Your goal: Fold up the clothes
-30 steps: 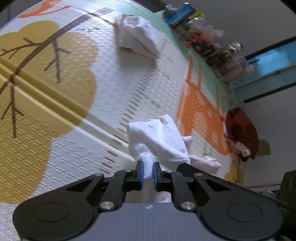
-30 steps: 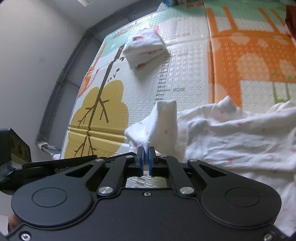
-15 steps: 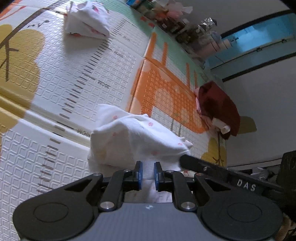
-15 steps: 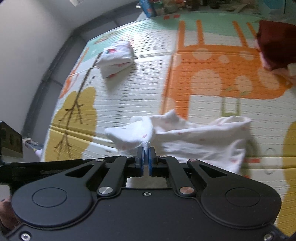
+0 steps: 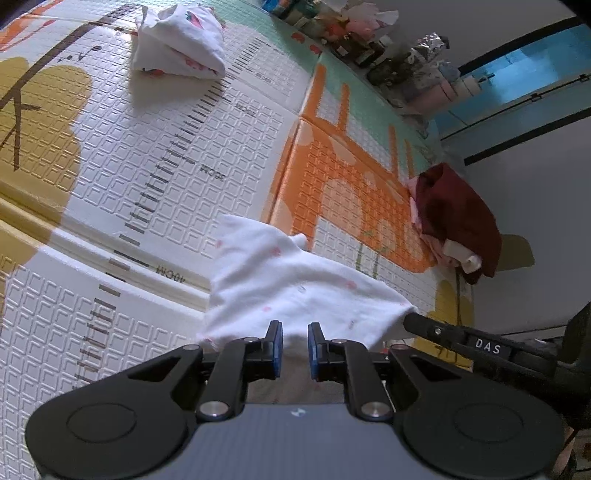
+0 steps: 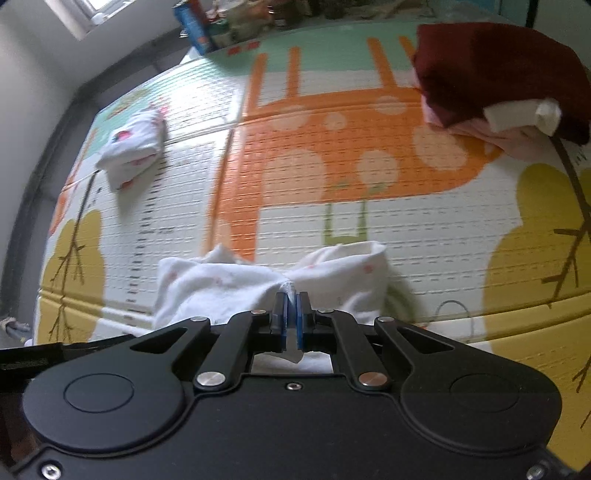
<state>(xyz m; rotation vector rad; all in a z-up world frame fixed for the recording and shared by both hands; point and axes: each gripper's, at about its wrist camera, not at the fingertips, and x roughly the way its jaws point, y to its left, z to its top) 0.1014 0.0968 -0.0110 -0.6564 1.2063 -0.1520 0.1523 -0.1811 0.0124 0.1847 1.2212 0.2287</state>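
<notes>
Play mat (image 5: 229, 122) | white garment (image 5: 295, 291) | left gripper (image 5: 295, 345) parted, empty | right gripper (image 6: 291, 314) pinching garment

Soft white cloth garment (image 5: 291, 291) on an embossed, matt foam play mat (image 5: 177, 155); matt black plastic gripper bodies

play mat (image 5: 177, 155) with orange giraffe (image 6: 332, 147), yellow trees (image 6: 535, 236), printed ruler scale (image 5: 173, 147). clutter of bottles and bags (image 5: 362, 33) along far edge. window (image 6: 88, 11) upper left.
</notes>
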